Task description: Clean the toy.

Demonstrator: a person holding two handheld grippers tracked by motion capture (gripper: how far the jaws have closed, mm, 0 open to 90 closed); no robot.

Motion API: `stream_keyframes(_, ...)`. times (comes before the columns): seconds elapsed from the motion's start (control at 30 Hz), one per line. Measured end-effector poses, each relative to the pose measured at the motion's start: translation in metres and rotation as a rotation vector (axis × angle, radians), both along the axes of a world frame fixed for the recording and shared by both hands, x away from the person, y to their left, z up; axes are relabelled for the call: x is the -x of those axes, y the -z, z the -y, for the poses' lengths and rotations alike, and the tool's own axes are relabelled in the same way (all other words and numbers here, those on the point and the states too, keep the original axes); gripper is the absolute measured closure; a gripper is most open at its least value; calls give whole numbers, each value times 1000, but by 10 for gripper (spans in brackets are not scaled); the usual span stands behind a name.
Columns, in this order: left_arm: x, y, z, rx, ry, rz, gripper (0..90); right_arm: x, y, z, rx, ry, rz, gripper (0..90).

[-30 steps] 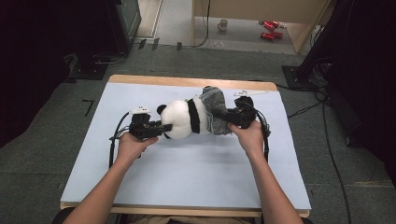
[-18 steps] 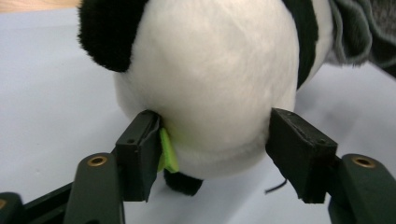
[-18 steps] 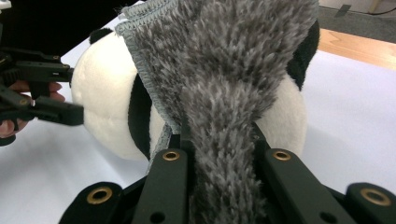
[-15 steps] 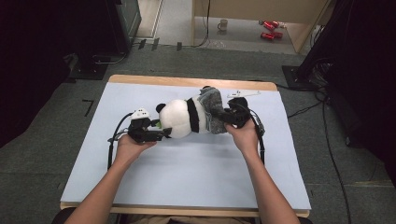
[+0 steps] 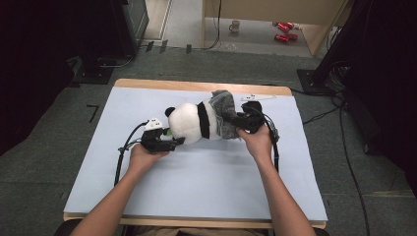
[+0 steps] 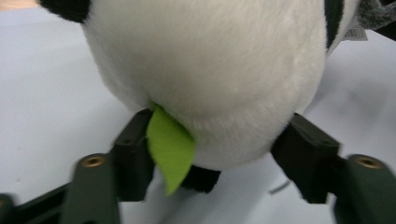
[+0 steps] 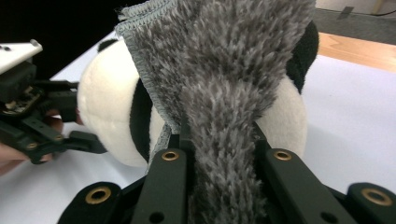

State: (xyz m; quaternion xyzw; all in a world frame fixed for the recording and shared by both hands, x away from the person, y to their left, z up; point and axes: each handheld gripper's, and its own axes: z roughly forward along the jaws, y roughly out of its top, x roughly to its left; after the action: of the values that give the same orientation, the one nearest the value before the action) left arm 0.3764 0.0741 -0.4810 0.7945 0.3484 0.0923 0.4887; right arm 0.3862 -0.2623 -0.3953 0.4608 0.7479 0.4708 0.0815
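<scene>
Both tongs meet on one toy: my left gripper has its jaws spread around the white head of the panda, touching or nearly touching the plush on either side, while my right gripper is clamped on a fold of the grey garment bunched over the toy's rear half. The panda lies on its side on the table cover, between the two tongs and slightly beyond my hands. Seen from the left gripper, a green leaf hangs from the panda's mouth just against the inner face of one pad, with the head bulging above both pads. Seen from the right gripper, the grey pile rises straight out of the closed pads and drapes over the body. Judged risks: if the left jaws close low, they may catch the leaf alone, and the round head could roll out upward; if I pull the garment without a firm hold on the head, the whole toy would slide toward my right gripper; a thin pinch of fleece might slip free under tension.
</scene>
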Motion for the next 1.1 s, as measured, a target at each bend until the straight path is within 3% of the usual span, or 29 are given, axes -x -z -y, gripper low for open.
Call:
stream_keyframes(0.1, 1, -3, 0, 7, -7, -19, 548, 0, -1, 0, -1, -1, 6, 768)
stream_keyframes(0.23, 1, -8, -3, 46, -4, -87, 656, 2, -6, 2, -20, 10, 6, 769)
stream_keyframes(0.4, 0, -15, -7, 119, 13, -202, 705, 7, -17, -1, -38, -5, 7, 770)
stream_keyframes(0.6, 6, -28, -8, 162, 65, -275, 724, 17, -29, -26, -75, -94, 16, 770)
stream_keyframes(0.7, 11, -34, -6, 151, 111, -281, 726, 24, -30, -47, -82, -163, 6, 769)
stream_keyframes(0.9, 14, -38, -5, 151, 98, -271, 714, 39, -19, -92, -59, -285, -36, 768)
stream_keyframes(1.0, 13, -38, -4, 139, 88, -272, 712, 39, -9, -103, -18, -290, -48, 767)
stream_keyframes(1.1, 12, -36, -3, 107, 77, -276, 707, 36, 1, -103, -6, -283, -48, 762)
